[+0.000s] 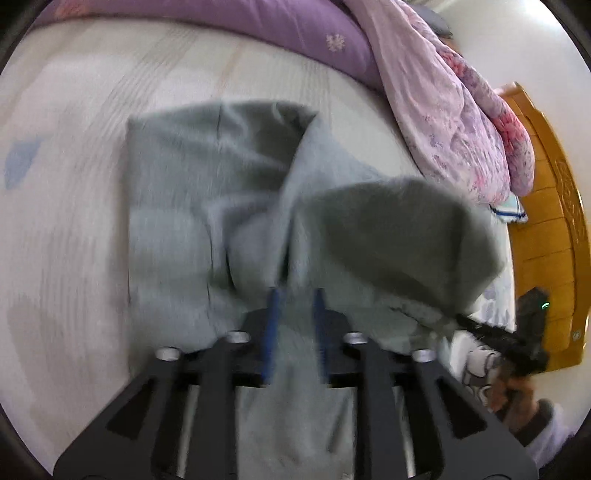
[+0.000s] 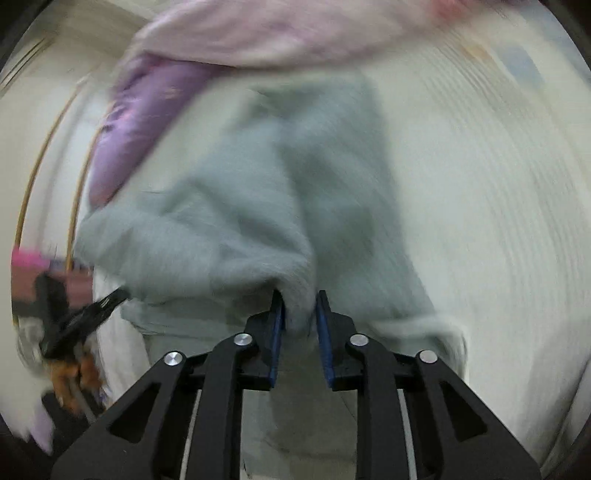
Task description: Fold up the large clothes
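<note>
Pinching bunched edges of the soft grey fleece garment [image 1: 207, 192], left gripper [image 1: 295, 306] and right gripper [image 2: 299, 310] lift it for folding over the pale bed sheet [image 1: 66, 229].

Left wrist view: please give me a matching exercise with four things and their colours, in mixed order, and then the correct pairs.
Things:
1. garment
2. quilt
3. headboard
4. pads

Colours:
A. blue
B. grey
C. orange-brown
D. purple

Pairs: 1-B, 2-D, 3-C, 4-A
</note>
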Demonstrator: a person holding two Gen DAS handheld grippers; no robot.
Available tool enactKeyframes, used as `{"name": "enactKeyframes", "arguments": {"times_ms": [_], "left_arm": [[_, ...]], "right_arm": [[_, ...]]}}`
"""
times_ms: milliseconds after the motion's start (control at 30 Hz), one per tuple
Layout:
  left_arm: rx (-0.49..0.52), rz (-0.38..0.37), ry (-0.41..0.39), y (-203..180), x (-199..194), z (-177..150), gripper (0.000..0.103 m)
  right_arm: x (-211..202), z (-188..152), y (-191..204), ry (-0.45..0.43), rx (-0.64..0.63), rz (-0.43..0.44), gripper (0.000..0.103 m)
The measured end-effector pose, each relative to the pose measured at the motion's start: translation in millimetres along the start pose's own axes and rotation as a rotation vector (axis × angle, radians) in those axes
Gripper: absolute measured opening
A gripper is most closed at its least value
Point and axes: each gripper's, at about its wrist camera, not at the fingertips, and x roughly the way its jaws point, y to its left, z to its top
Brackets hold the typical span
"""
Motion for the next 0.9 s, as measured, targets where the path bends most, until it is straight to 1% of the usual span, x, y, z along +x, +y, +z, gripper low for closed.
{"name": "enactKeyframes", "arguments": {"times_ms": [33,67,100,133,167,200,233,267,300,333,367,400,433,467,500,533,567,600,633,667,700,733,767,833,900], "left_arm": [[-0.044,-0.012,-0.014,-2,-8,-8,0.043],[-0.073,-0.040,-0.029,-5,-17,-14,0.044],[-0.101,-0.063,-0.051,-9,-24,-21,0.049],[-0.135,-0.077,-0.088,-15,-34,-22,0.051],[-0.166,-0.100,-0.127,-21,-43,-21,0.053],[-0.189,-0.117,-0.155,-28,-47,-20,0.055],[-0.223,-0.148,-0.195,-33,-54,-17,0.059],[-0.251,-0.163,-0.211,-37,-54,-12,0.073],[-0.271,-0.155,-0.203,-42,-51,-11,0.076],[-0.275,-0.135,-0.176,-50,-39,-5,0.075],[-0.274,-0.131,-0.169,-56,-33,-3,0.075],[-0.273,-0.134,-0.161,-65,-25,3,0.075],[-0.270,-0.122,-0.151,-69,-20,2,0.075],[-0.266,-0.091,-0.136,-74,-10,1,0.075],[-0.242,-0.101,-0.113,-78,6,-3,0.075],[-0.231,-0.092,-0.092,-79,17,-7,0.075],[-0.226,-0.048,-0.046,-77,34,-14,0.074],[-0.229,-0.017,0.013,-77,50,-22,0.072],[-0.243,-0.015,0.061,-74,65,-33,0.071],[-0.246,0.021,0.074,-72,74,-45,0.067],[-0.239,0.040,0.079,-71,79,-55,0.066],[-0.234,0.044,0.077,-72,80,-61,0.066],[-0.227,0.051,0.073,-73,79,-67,0.065],[-0.229,0.052,0.082,-71,79,-77,0.065],[-0.232,0.029,0.087,-68,79,-80,0.065]], "right_arm": [[-4,-5,0,0.003,0.028,0.015,0.025],[-10,-8,4,-0.004,0.040,0.029,0.027],[-16,-9,10,-0.020,0.045,0.025,0.031],[-21,-9,16,-0.034,0.042,0.021,0.040],[-30,-8,28,-0.057,0.036,0.031,0.045],[-34,-6,37,-0.075,0.033,0.058,0.047],[-40,-3,52,-0.101,0.016,0.108,0.047],[-39,1,64,-0.110,0.000,0.101,0.047],[-37,7,74,-0.118,-0.011,0.088,0.047],[-34,13,80,-0.129,-0.008,0.091,0.047],[-28,18,84,-0.126,0.019,0.112,0.047],[-21,22,82,-0.112,0.040,0.126,0.047],[-14,24,82,-0.117,0.069,0.134,0.047],[-9,30,79,-0.124,0.081,0.141,0.047],[-6,30,74,-0.130,0.095,0.152,0.047],[-6,28,67,-0.138,0.108,0.153,0.047],[1,32,61,-0.149,0.119,0.133,0.047],[10,34,56,-0.139,0.128,0.103,0.047],[26,32,41,-0.092,0.174,0.102,0.045],[33,25,30,-0.059,0.203,0.107,0.041],[42,20,19,-0.032,0.222,0.082,0.023],[45,15,12,-0.022,0.212,0.040,0.005],[46,10,7,-0.017,0.217,0.034,0.001],[47,3,-3,0.000,0.235,0.044,0.000],[47,2,-7,-0.003,0.234,0.054,0.000]]}}
